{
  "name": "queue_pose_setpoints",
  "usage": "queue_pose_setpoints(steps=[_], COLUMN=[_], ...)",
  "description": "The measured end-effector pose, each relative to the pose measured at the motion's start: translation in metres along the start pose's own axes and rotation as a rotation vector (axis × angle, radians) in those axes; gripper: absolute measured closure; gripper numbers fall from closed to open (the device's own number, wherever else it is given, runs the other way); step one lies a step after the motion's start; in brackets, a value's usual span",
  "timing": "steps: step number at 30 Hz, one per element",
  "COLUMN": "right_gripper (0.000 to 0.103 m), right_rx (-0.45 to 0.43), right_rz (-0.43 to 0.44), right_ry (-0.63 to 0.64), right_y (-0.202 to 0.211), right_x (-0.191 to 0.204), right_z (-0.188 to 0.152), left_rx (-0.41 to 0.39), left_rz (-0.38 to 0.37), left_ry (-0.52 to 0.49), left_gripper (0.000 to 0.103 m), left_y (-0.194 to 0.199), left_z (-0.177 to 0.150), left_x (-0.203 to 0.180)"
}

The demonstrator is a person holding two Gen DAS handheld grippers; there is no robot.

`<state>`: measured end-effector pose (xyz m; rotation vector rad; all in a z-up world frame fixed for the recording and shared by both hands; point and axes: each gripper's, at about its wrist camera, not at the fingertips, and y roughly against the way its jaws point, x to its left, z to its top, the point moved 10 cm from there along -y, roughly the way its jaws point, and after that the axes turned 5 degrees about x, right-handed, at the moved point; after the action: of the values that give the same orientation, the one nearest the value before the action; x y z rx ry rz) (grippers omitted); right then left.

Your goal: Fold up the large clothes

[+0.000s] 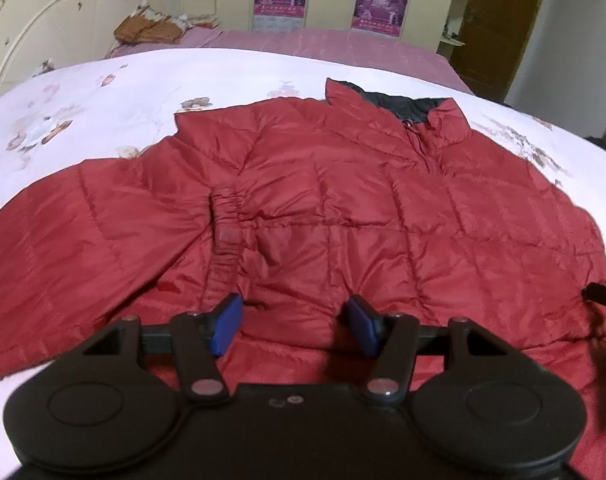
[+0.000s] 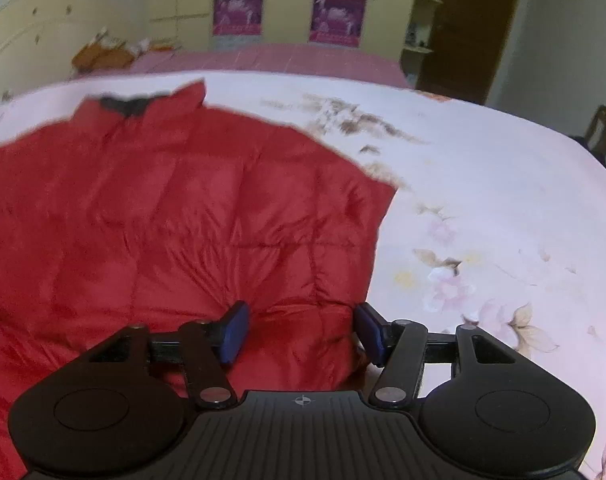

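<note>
A red quilted puffer jacket (image 1: pixel 323 200) lies spread flat on the bed, front up, with its dark-lined collar (image 1: pixel 399 104) at the far side. A sleeve lies folded across the body, its elastic cuff (image 1: pixel 227 216) near the middle. My left gripper (image 1: pixel 295 322) hovers low over the jacket's near part, open, its blue pads apart and pressing on nothing. In the right wrist view the jacket (image 2: pixel 163 220) fills the left half. My right gripper (image 2: pixel 303 328) is open over the jacket's near right corner, and its right pad stands at the side edge.
The bed carries a white floral quilt (image 2: pixel 483 200), with a pink sheet (image 1: pixel 343 44) beyond it. An orange-brown cloth pile (image 1: pixel 147 26) lies by the cream headboard (image 1: pixel 43 20). Behind are wardrobe doors with posters (image 1: pixel 379 4), a brown door (image 1: pixel 499 20) and a chair (image 2: pixel 603 132) at the right.
</note>
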<state>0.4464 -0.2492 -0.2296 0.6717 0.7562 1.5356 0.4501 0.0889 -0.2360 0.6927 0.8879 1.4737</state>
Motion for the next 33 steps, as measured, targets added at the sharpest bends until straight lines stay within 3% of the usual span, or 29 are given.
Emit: queue_pose_setpoints(steps=[3, 13, 33], right_gripper=[0.045, 0.045, 0.045], right_rx=[-0.051, -0.080, -0.014], right_rz=[0.025, 0.176, 0.351], right_ry=[0.016, 0.094, 0.232], right_y=[0.018, 0.033, 0.010], right_x=[0.012, 0.090, 0.252], right_z=[0.010, 0.024, 0.027], left_rx=[-0.022, -0.033, -0.017], left_rz=[0.004, 0.013, 0.132], left_ry=[0.011, 0.084, 0.430], left_gripper=[0.035, 0.033, 0.033], left_y=[0.015, 0.049, 0.093], left_z=[0.001, -0.011, -0.074], left_x=[0.002, 0.036, 0.203])
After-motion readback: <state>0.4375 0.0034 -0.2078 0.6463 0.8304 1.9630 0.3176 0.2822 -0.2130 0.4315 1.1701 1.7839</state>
